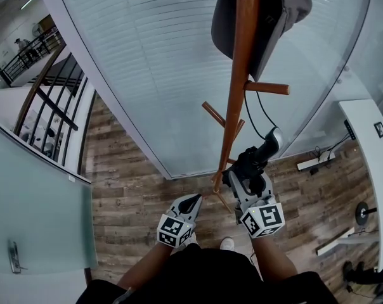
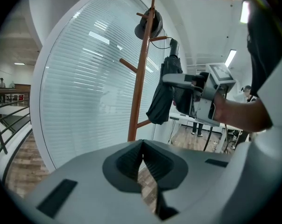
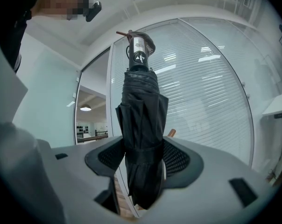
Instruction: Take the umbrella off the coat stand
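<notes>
A wooden coat stand (image 1: 233, 100) rises in front of a curved glass wall, with a grey cap (image 1: 262, 14) on its top. My right gripper (image 1: 247, 171) is shut on a folded black umbrella (image 3: 140, 120) and holds it upright beside the pole. The umbrella's handle (image 1: 272, 141) points up, and its thin black strap (image 1: 252, 116) runs up to a side peg (image 1: 267, 88). In the left gripper view the umbrella (image 2: 165, 90) hangs right of the coat stand (image 2: 140, 78). My left gripper (image 1: 190, 202) is lower and to the left, shut on nothing, with its pads (image 2: 142, 160) touching.
The curved glass wall (image 1: 153, 62) with blinds stands just behind the stand. A white desk (image 1: 369, 141) and a power strip (image 1: 315, 161) on the wooden floor are at the right. A stair railing (image 1: 45, 100) and a glass door (image 1: 33, 214) are at the left.
</notes>
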Motion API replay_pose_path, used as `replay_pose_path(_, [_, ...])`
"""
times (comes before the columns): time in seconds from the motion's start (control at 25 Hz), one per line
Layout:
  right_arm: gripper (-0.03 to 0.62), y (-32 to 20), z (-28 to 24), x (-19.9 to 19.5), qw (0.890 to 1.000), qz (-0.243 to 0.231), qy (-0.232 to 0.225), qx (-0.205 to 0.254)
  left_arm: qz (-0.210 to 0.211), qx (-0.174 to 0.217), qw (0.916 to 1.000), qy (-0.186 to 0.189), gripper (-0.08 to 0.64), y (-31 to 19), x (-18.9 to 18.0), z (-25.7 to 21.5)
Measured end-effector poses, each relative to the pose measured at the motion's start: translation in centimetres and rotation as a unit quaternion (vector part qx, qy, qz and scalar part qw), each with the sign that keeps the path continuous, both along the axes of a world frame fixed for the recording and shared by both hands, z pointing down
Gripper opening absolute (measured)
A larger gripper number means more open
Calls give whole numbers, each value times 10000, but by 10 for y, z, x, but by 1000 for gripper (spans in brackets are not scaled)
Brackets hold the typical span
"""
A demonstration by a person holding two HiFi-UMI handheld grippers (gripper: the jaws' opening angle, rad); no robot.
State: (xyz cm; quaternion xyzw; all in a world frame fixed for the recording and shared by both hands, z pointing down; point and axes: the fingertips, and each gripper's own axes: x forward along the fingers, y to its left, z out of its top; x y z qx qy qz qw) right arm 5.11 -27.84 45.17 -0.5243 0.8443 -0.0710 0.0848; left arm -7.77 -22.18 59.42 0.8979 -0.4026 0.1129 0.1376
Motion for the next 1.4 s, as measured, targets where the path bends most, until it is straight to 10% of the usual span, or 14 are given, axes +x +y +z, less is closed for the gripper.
replay_pose_path(1.4, [253,-5,-146,38,9879,404,-233,1477,145,207,9997,-67,14,-3,9,-11])
